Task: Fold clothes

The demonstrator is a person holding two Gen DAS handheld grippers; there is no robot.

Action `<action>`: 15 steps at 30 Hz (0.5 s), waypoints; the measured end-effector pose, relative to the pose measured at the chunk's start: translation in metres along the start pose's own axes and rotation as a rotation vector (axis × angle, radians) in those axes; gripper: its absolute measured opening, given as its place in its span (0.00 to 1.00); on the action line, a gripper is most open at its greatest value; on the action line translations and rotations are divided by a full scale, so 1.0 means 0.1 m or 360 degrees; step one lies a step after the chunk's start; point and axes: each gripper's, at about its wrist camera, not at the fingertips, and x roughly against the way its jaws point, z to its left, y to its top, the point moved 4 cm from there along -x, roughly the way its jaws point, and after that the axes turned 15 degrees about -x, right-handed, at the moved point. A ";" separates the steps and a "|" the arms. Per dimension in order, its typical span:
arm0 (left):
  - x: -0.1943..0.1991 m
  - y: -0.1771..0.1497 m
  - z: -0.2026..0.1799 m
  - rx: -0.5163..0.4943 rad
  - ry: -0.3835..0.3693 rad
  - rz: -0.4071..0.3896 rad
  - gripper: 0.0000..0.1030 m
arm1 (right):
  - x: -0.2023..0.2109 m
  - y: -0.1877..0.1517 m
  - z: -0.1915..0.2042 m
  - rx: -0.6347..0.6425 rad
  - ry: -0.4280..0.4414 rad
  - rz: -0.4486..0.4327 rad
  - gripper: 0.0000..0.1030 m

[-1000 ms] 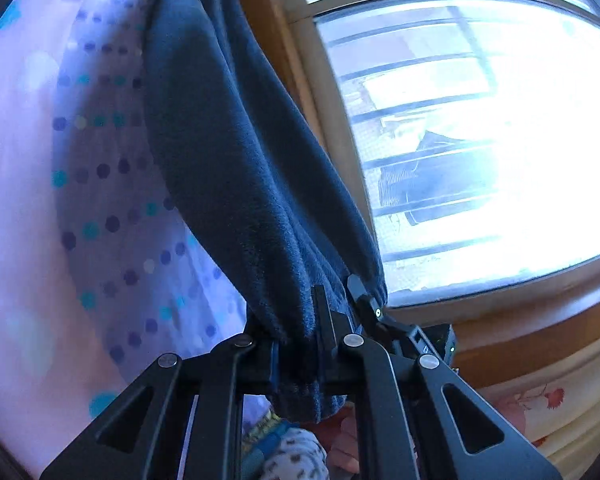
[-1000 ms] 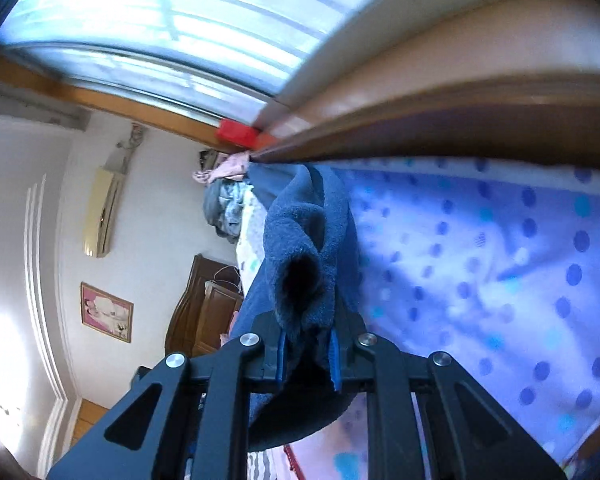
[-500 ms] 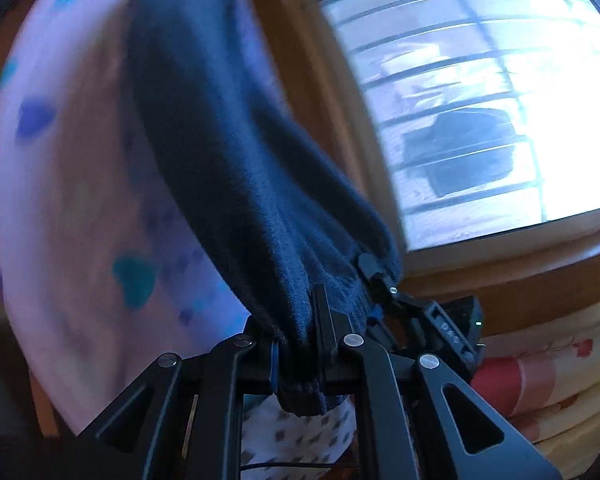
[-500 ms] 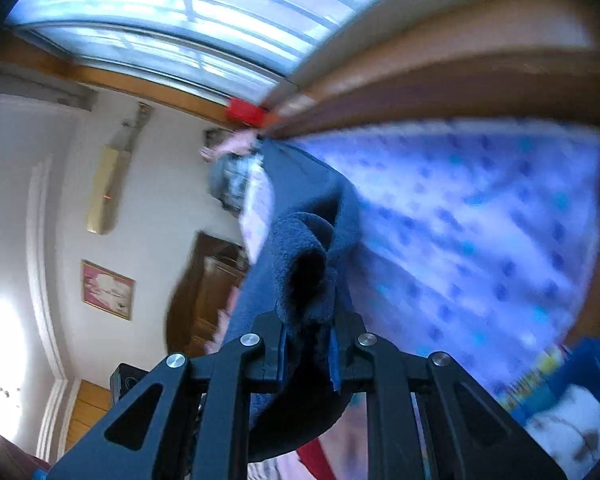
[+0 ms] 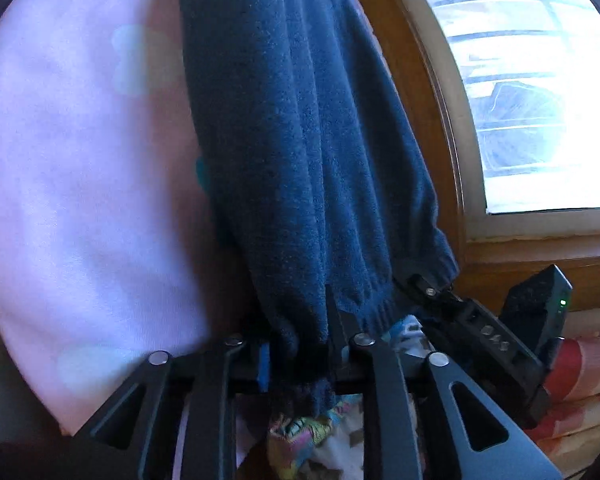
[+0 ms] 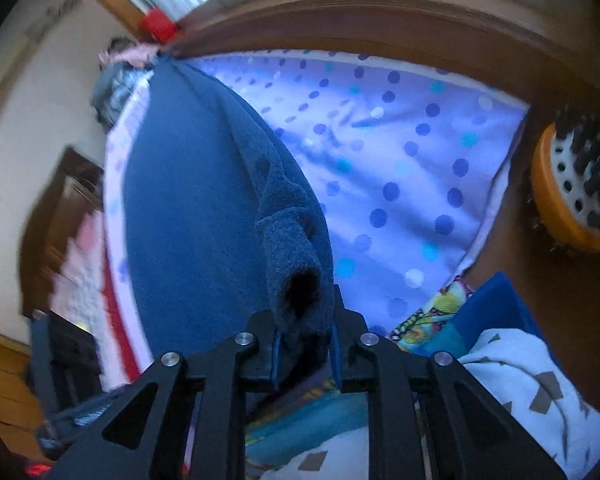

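Right wrist only: orange hairbrush

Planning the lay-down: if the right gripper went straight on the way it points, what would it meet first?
Probably the dark blue garment clamped in the right gripper, which stretches ahead over the dotted bedsheet; depth is unclear.

I read the garment as dark navy fleece, plain, no print. The bedsheet under it is pale lilac with blue, teal and white dots. My grippers' frames are matte black; the finger pads are blue. The window frame is orange-brown wood. The hairbrush has an orange rim, white face, black bristles.
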 end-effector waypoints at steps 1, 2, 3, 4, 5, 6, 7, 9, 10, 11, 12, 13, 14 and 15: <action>0.03 0.01 0.04 0.0019 -0.0002 0.0056 0.28 | -0.01 0.00 0.00 0.0009 -0.0027 0.0003 0.17; 0.05 0.03 0.08 0.0039 -0.0003 0.0113 0.40 | -0.02 -0.01 0.00 0.0018 -0.0053 0.0006 0.21; 0.08 0.04 0.12 0.0059 -0.0005 0.0169 0.48 | -0.01 -0.01 0.00 0.0020 -0.0067 0.0013 0.23; 0.20 0.04 0.15 0.0113 -0.0032 0.0214 0.50 | 0.00 -0.01 0.00 0.0017 -0.0077 0.0025 0.27; 0.29 0.08 0.14 0.0133 -0.0042 0.0222 0.51 | 0.04 -0.01 -0.01 0.0013 -0.0088 0.0019 0.31; 0.42 0.12 0.15 0.0132 -0.0048 0.0215 0.51 | 0.08 -0.01 -0.03 0.0008 -0.0100 0.0013 0.33; 0.64 0.12 0.23 0.0099 -0.0041 0.0191 0.51 | 0.16 0.01 -0.04 -0.0006 -0.0132 -0.0017 0.34; 1.07 0.34 0.25 -0.0002 0.0021 0.0091 0.53 | 0.38 0.04 -0.07 -0.0027 -0.0210 -0.0117 0.43; 1.24 0.46 0.26 -0.0047 0.0054 0.0041 0.54 | 0.50 0.07 -0.05 -0.0025 -0.0245 -0.0177 0.44; 1.43 0.61 0.29 -0.0101 0.0098 -0.0017 0.57 | 0.62 0.10 0.00 -0.0011 -0.0257 -0.0234 0.44; 1.66 0.78 0.34 -0.0167 0.0157 -0.0085 0.61 | 0.72 0.14 0.10 0.0012 -0.0253 -0.0281 0.45; 1.76 0.94 0.38 -0.0212 0.0205 -0.0134 0.62 | 0.81 0.19 0.25 0.0050 -0.0235 -0.0335 0.49; 1.86 1.10 0.41 -0.0255 0.0253 -0.0182 0.63 | 0.85 0.25 0.43 0.0083 -0.0208 -0.0377 0.59; 2.03 1.36 0.51 -0.0288 0.0315 -0.0240 0.63 | 0.87 0.30 0.61 0.0117 -0.0179 -0.0419 0.66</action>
